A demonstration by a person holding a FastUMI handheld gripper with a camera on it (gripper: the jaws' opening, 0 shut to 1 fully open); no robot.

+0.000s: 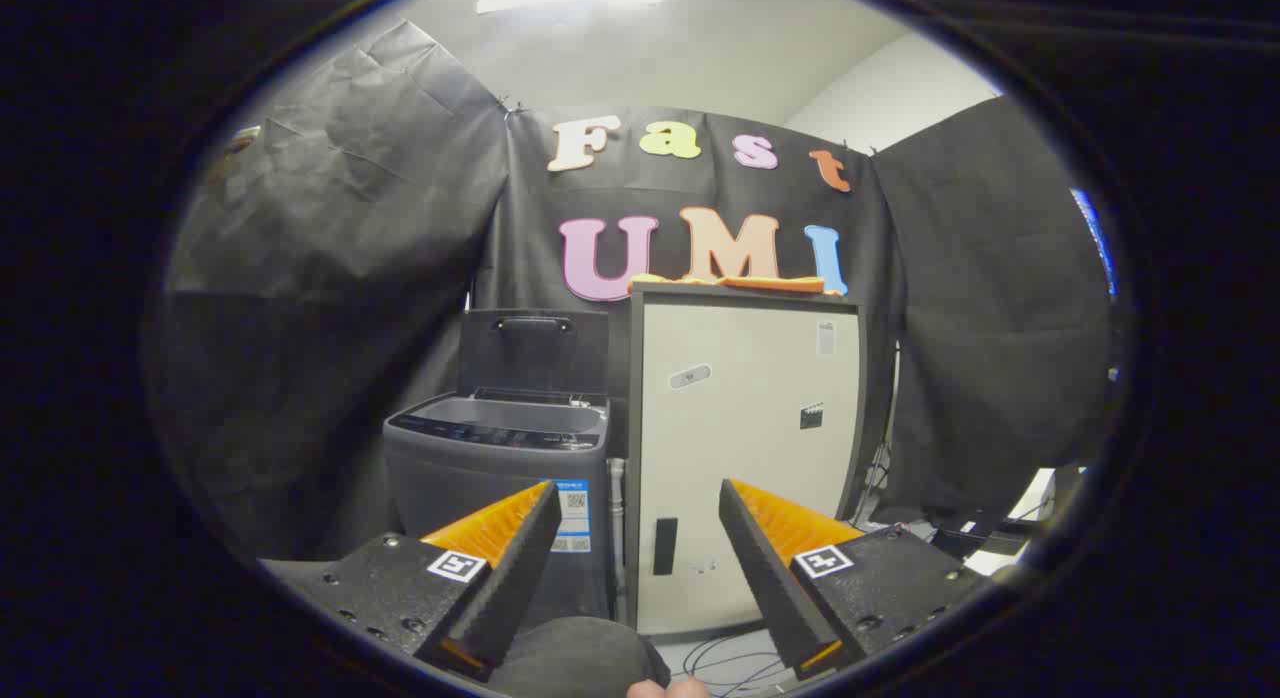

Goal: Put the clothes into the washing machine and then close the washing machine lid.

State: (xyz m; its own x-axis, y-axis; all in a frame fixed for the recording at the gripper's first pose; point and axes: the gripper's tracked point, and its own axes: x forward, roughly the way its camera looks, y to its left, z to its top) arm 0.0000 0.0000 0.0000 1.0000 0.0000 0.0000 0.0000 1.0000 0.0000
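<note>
A dark grey top-loading washing machine [497, 468] stands beyond my left finger, its lid [533, 350] raised upright at the back and the tub opening showing. An orange and yellow piece of clothing [745, 282] lies on top of the tall cream cabinet [745, 428] just right of the machine. My gripper [637, 523] is open, well short of both, with nothing between its fingers [510, 568]. The cabinet's front sits straight ahead between the fingers.
Black cloth walls close the booth behind and on both sides. Cables [725, 658] trail on the floor at the cabinet's foot, and more clutter lies at the right by the wall [1000, 538]. A person's knee and fingertips [600, 668] show just below the fingers.
</note>
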